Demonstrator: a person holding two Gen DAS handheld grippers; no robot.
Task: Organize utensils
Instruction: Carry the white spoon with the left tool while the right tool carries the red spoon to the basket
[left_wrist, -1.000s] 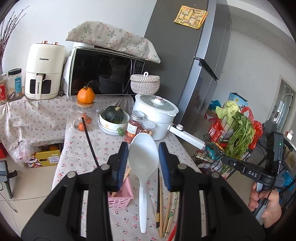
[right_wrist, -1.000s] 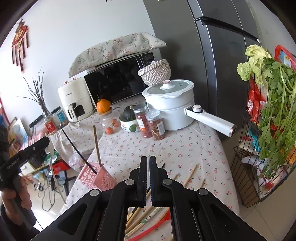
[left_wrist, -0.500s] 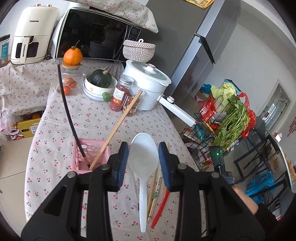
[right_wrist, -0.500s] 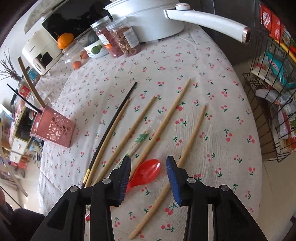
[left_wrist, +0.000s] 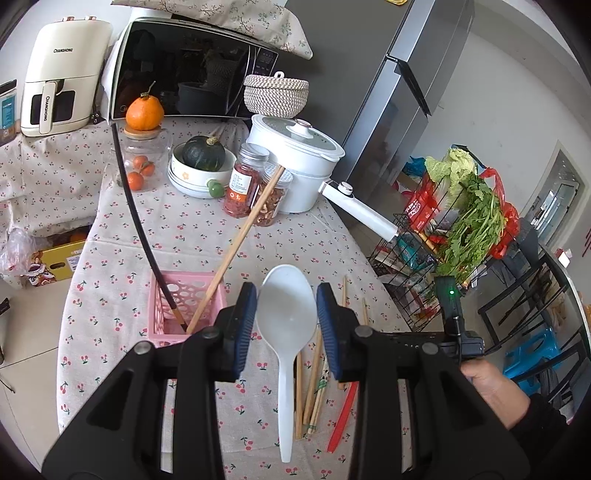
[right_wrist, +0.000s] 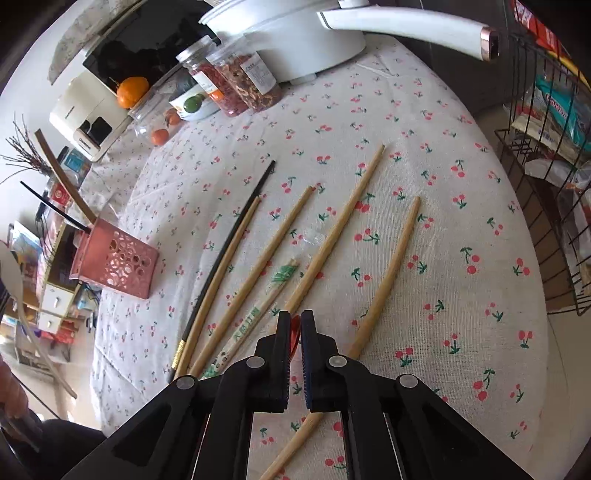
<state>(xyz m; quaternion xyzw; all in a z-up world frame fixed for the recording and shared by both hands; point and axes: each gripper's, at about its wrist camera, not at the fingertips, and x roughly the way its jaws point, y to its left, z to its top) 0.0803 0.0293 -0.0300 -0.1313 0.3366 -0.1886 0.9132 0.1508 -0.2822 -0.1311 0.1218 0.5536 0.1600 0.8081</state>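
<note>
While the white spoon (left_wrist: 286, 325) is clamped in the left claw (left_wrist: 286, 321)
The red spoon (right_wrist: 294, 332), pinched by the right claw (right_wrist: 293, 336), should be lifted straight, clear of the chopsticks (right_wrist: 332, 236).

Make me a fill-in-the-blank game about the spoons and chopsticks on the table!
1. The left tongs hold a ___ spoon.
2. The right tongs are shut on a spoon whose colour is ___.
3. The pink basket has ___ chopsticks standing in it.
4. The orange sits on top of a glass ___.

Missing words: white; red; two; jar
</note>
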